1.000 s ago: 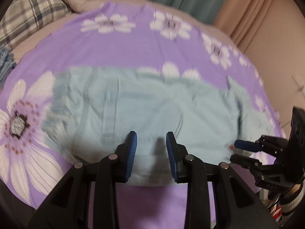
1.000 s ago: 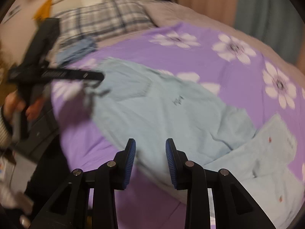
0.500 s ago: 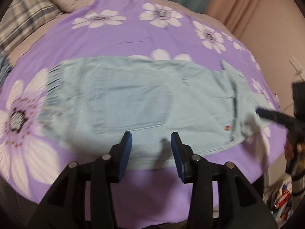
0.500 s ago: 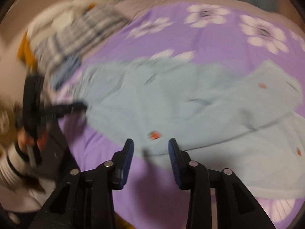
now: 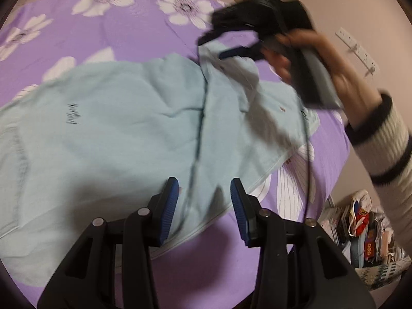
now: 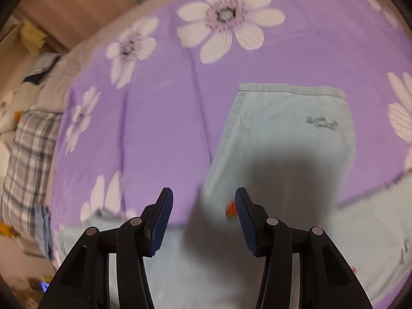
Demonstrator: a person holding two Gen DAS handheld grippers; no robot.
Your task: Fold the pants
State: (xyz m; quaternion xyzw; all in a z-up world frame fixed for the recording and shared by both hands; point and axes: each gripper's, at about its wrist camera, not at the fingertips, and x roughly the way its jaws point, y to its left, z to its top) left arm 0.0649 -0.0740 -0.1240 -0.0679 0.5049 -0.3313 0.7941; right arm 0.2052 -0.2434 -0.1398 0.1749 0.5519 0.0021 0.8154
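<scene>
Left wrist view: left gripper [image 5: 203,200] stands partly spread over the near edge of the pants [image 5: 116,134], nothing pinched; the blue pads [image 5: 171,198] sit clear of the cloth. The pants lie flat on the purple flowered bedspread [image 5: 123,33], light blue, with a dark seam running between the jaws. The right gripper [image 5: 231,43] appears at upper right, held by a hand [image 5: 309,59] in a striped sleeve [image 5: 381,141], its tips at the far corner of the cloth. It is blurred, so contact with the cloth cannot be judged. A cable [image 5: 307,154] hangs from it across the pants. A pile of clutter [image 5: 360,231] lies on the floor at lower right, partly cut off.

Right wrist view: right gripper [image 6: 203,206] has jaws apart, having just been opening further, with a fold of the pants [image 6: 288,134] rising between them; the pads [image 6: 242,211] do not visibly press on it. A small red tag [image 6: 231,209] shows beside the right pad. The near cloth is dark with shadow and blurred. The bedspread [image 6: 159,118] fills the frame beyond. A plaid pillow [image 6: 28,159] lies at the left edge, blurred.
</scene>
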